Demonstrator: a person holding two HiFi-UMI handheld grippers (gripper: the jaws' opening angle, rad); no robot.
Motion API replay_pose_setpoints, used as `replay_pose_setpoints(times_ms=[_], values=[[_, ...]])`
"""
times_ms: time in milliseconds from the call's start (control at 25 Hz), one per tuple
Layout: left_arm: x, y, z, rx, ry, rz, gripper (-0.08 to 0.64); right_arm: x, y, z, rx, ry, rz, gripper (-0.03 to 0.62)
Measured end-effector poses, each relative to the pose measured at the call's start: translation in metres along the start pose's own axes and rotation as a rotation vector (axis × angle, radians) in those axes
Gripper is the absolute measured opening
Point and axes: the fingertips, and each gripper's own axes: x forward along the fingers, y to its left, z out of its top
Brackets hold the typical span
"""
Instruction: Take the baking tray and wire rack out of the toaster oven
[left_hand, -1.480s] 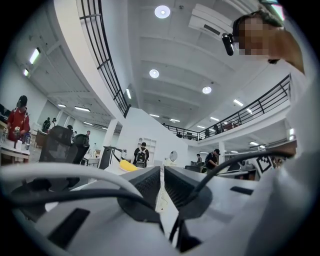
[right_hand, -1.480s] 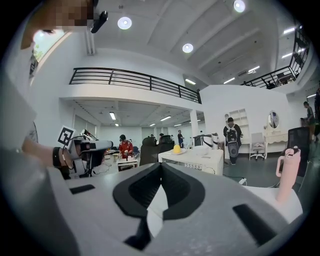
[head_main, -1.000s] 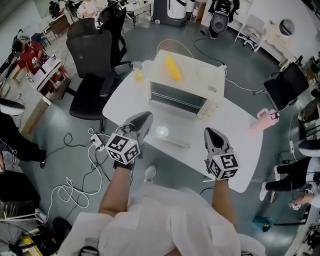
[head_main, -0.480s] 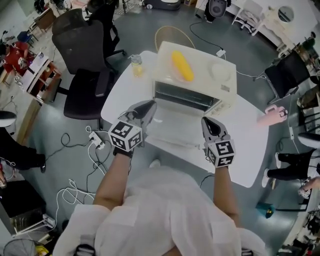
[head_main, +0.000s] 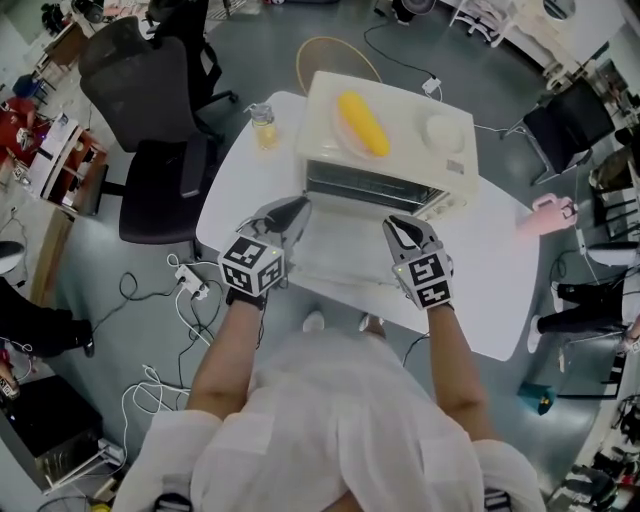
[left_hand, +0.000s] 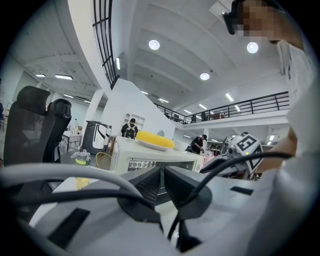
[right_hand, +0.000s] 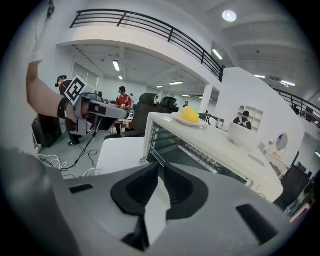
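Hovering at the toaster oven (head_main: 405, 165) on the table (head_main: 470, 290), door (head_main: 345, 250) dropped open: I'm on the approach. My left tongs (head_main: 296, 208) are pinched together, empty; my right tongs (head_main: 400, 226) have just been parting, nothing between. The baking tray and wire rack should be inside, so next I reach in. Only the right gripper view peers into the cavity; the head view shows its top.

We see a bright, evenly lit hall. Round ceiling lamps (left_hand: 154, 44) glare as white discs in both gripper views, and strip lights glow further back. Shadows on the white counter (head_main: 490, 300) are faint and soft. Both gripper views bend strongly toward black corners, and the left gripper (left_hand: 161, 168) and right gripper (right_hand: 162, 165) sit blurred in the foreground. The head view curves at its edges.
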Motion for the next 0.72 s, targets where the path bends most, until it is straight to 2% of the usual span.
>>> replay_pose_setpoints(times_ms=[120, 280, 520, 720], values=[[0.003, 0.005, -0.004, -0.006, 0.009, 0.009, 0.023, 0.015, 0.001, -0.006, -0.049, 0.038, 0.014, 0.044], [0.011, 0.010, -0.009, -0.017, 0.016, 0.022, 0.023, 0.038, -0.005, -0.012, -0.165, 0.096, 0.018, 0.060], [0.023, 0.010, -0.018, -0.033, 0.034, 0.031, 0.023, 0.064, -0.005, -0.021, -0.264, 0.169, 0.055, 0.074], [0.029, 0.012, -0.017, -0.029, 0.038, 0.042, 0.023, 0.078, -0.020, -0.033, -0.390, 0.247, 0.021, 0.081]])
